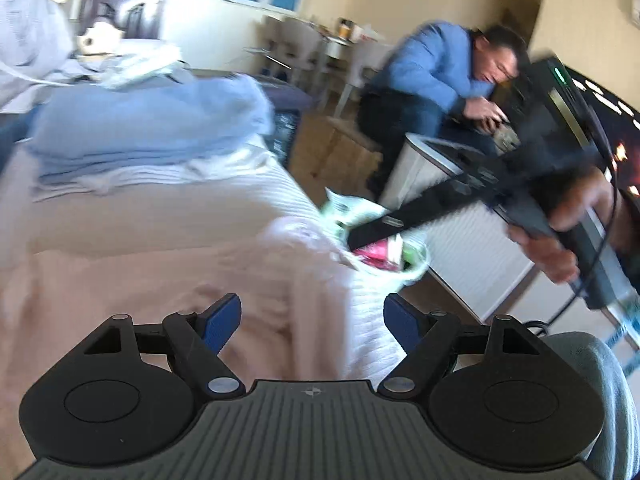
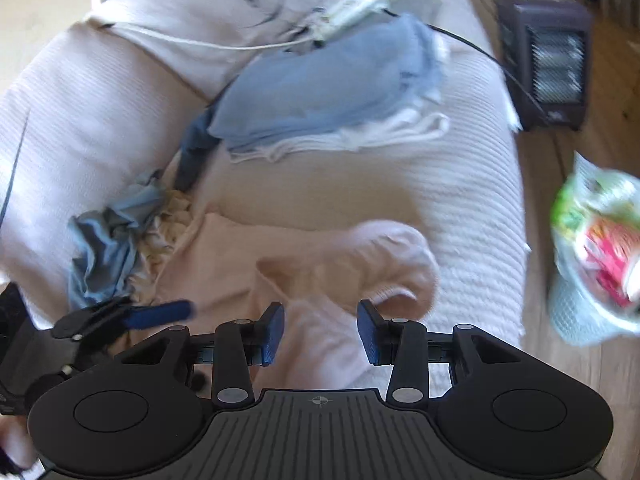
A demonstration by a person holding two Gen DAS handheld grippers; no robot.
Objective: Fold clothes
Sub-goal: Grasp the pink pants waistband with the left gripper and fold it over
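Pink garment (image 2: 320,264), soft, light and floppy, lies bunched at twelve o'clock of both empty, parted grippers, left gripper (image 1: 312,320) and right gripper (image 2: 320,332); its rumpled edge looks easiest to pinch.

Soft pink cloth garment (image 2: 320,264) on ribbed woven sofa cover (image 2: 460,184).

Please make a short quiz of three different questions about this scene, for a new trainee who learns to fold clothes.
1. True or false: the right gripper is clamped on the pink garment.
2. Which colour lies on top of the folded stack? A) blue B) red C) black
3. Fill in: the crumpled grey-blue cloth lies to the ___ of the pink garment in the right wrist view.

Key:
1. False: its jaws stand apart with nothing pinched.
2. A
3. left
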